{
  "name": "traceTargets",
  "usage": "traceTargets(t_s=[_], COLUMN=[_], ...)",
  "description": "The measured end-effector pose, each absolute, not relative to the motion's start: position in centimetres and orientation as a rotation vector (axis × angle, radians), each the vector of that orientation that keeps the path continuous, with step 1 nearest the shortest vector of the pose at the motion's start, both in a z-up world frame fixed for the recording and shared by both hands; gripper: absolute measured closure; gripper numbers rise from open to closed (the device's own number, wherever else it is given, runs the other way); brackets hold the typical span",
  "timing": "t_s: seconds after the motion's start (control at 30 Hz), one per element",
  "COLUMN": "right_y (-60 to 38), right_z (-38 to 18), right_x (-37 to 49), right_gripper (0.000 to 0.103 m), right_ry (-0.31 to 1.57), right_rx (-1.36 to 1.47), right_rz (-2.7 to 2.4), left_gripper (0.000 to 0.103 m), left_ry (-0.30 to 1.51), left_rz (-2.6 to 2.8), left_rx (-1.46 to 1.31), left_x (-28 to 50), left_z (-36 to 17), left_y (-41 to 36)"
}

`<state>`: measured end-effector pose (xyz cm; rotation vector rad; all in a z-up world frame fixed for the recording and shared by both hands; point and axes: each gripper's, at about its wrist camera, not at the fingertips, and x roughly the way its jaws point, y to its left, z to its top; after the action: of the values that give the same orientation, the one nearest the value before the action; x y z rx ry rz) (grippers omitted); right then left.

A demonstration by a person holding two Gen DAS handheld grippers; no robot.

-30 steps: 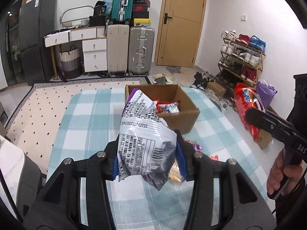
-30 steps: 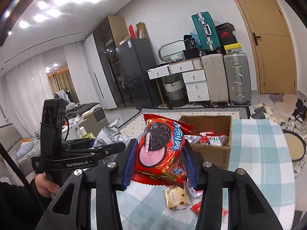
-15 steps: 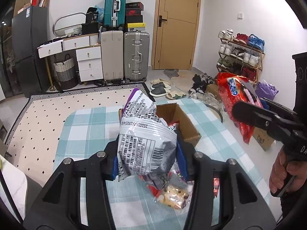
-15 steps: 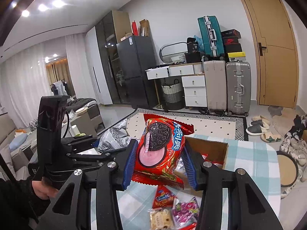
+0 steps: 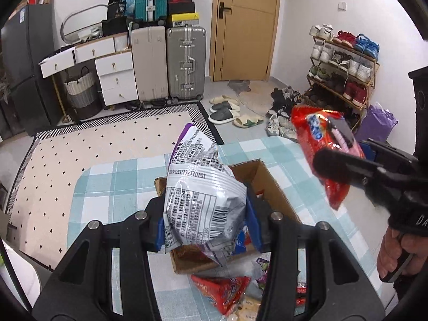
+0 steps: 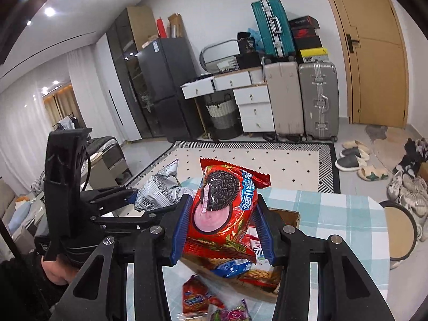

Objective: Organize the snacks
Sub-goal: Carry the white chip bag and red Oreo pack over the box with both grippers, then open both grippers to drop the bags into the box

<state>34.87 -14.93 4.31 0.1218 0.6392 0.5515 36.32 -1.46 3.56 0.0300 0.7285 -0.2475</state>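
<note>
The left gripper (image 5: 204, 219) squeezes a crinkled silver foil bag (image 5: 199, 200) between its blue ribbed pads, above the open brown cardboard box (image 5: 270, 187). The right gripper (image 6: 222, 228) pinches a glossy red cookie packet (image 6: 223, 214) over the same box, on the checked teal tablecloth (image 5: 107, 187). Small shiny wrappers (image 6: 198, 298) lie beside the box.

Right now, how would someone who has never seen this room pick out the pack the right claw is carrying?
Find the table with the teal-and-white checked cloth and the open brown cardboard box on it. Above the box, the right claw grips a shiny red cookie pack. Unlike the silver-grey crinkled bag beside it, it shows a dark sandwich cookie over pink cream.
</note>
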Motion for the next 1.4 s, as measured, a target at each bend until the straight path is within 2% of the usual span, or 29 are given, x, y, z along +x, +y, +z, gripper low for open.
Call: traceTargets(t_s=[0.2, 0.53, 0.73, 0.9, 0.97, 1.07, 1.13, 1.2, 1.4], right_y=[-14.2, -13.6, -13.5, -13.7, -13.8, -14.0, -14.4, -14.8, -15.5], right_z=[0.0, -8.1, -9.4, -8.7, -8.1, -7.6, -7.0, -6.4, -4.4], right_x=[39.7, 43.6, 43.9, 43.3, 42.8, 42.0, 41.3, 40.7, 38.1], right_gripper=[0.057, 0.057, 0.057, 0.052, 0.052, 0.052, 0.051, 0.05, 0.041], right_ry=[0.733, 0.897, 0.903, 0.877, 0.845, 0.825, 0.806, 0.791, 0.741], right_rx=[0.111, 0.126, 0.116, 0.119, 0.106, 0.099, 0.094, 0.092, 0.108], right_rz=[0.527, 0.513, 0.506, 0.514, 0.516, 0.518, 0.513, 0.509, 0.503], left_gripper=[0.059, 0.058, 0.058, 0.054, 0.052, 0.039, 0.033, 0.023, 0.023], left_ry=[0.833, 0.954, 0.979, 0.989, 0.99, 0.97, 0.936, 0.908, 0.848], left_rz=[-0.245, -0.264, -0.271, -0.261, -0.261, -0.233, -0.206, -0.201, -0.186], left_rx=[0.036, -0.001, 0.007, -0.005, -0.013, 0.008, 0.023, 0.025, 0.073], left_x=[43.1, 48.3, 49.2, 48.4, 47.9, 46.8, 45.5, 44.5, 40.4], left_z=[-0.4, -7.8, -10.0, -10.1, -9.8, -9.0, -8.1, -7.4, -5.4], left_y=[-2.8, -2.8, -2.4, -2.0, -1.6, -1.3, -1.0, -0.8, -0.7])
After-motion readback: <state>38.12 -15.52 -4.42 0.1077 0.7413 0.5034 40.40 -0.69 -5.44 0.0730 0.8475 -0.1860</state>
